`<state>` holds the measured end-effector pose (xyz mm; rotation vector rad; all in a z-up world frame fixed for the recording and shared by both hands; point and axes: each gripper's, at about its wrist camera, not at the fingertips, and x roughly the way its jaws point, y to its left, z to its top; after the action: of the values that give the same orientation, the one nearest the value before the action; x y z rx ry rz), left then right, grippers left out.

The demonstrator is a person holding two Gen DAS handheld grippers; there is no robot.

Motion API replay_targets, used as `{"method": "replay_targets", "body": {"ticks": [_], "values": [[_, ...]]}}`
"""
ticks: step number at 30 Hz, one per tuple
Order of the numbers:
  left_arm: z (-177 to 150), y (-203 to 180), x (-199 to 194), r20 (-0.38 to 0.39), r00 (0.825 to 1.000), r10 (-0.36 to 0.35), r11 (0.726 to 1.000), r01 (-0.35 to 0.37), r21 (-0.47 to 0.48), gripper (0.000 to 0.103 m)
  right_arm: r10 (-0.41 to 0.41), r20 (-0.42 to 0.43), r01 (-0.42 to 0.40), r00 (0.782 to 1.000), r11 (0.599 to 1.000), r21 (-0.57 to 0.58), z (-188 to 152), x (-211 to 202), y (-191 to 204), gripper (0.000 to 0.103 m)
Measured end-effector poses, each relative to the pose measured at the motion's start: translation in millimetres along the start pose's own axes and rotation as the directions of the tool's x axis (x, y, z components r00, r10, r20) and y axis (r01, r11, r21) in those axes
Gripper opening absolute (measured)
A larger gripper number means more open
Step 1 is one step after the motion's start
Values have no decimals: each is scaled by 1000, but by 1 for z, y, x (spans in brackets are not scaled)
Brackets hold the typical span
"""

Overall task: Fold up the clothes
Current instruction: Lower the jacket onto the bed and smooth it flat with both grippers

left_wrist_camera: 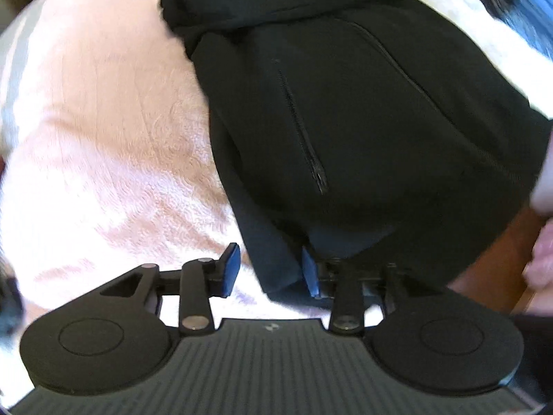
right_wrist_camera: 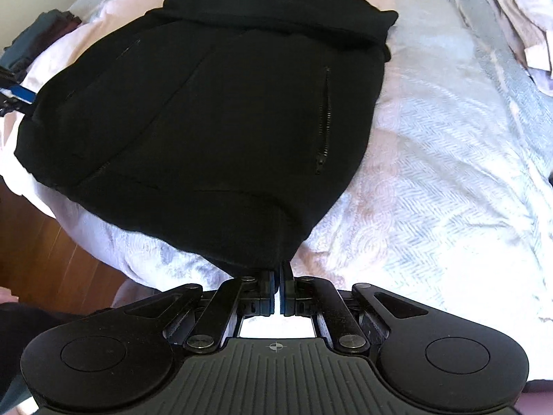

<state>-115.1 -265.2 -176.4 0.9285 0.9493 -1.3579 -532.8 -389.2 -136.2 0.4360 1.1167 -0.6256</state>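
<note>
right gripper (right_wrist_camera: 278, 288): sitting nearest in its own view, jaws pressed together and pinching the near hem corner of the black jacket (right_wrist_camera: 214, 131), pointing steeply down at the bed.
left gripper (left_wrist_camera: 270, 269): jaws standing partly apart, blue pads (left_wrist_camera: 231, 266) showing; a hem corner of the jacket is lying in the gap between them, the right pad touching the cloth, the left pad standing clear of it, so it is not clamping.
black jacket: lying spread flat on the bedspread (right_wrist_camera: 449, 159), its hem towards both grippers and its bunched hood or collar end at the far side; the hem corner on the left of the right wrist view is hanging close to the bed edge.
pocket zipper (right_wrist_camera: 324, 121): running lengthwise on the jacket front, closed; a long centre zip is showing faintly beside it.
bedspread: pale, textured in a herringbone weave, lying under the whole jacket and looking pinkish in the left wrist view.
wooden floor (right_wrist_camera: 38, 252): showing below the bed edge, left of the jacket.
person's hand (left_wrist_camera: 541, 259): blurred, showing at the right edge of the left wrist view.
pale cloth pile (right_wrist_camera: 525, 27): lying on the far right of the bed, well apart from the jacket.
dark clothes (right_wrist_camera: 38, 38): lying at the far left corner.
</note>
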Motion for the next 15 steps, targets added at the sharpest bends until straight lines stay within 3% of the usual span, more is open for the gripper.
{"method": "replay_targets", "body": {"ticks": [2, 3, 5, 9, 15], "values": [[3, 6, -1, 1, 1000, -25, 999, 25, -41, 30, 6, -7, -6, 1000, 1000, -14, 8, 4, -2, 1], [7, 8, 3, -21, 999, -46, 998, 45, -46, 14, 6, -3, -6, 1000, 1000, -18, 12, 5, -3, 1], [15, 11, 5, -47, 995, -84, 996, 82, -46, 8, 25, -15, -25, 1000, 1000, -16, 19, 8, -5, 1], [8, 19, -9, -32, 995, -94, 995, 93, -30, 7, 62, -146, -70, 987, 996, -48, 26, 10, 1, 1], [-7, 28, -14, -20, 994, -110, 990, 108, -87, 9, 67, -129, -63, 989, 997, 35, 23, -6, -4, 1]]}}
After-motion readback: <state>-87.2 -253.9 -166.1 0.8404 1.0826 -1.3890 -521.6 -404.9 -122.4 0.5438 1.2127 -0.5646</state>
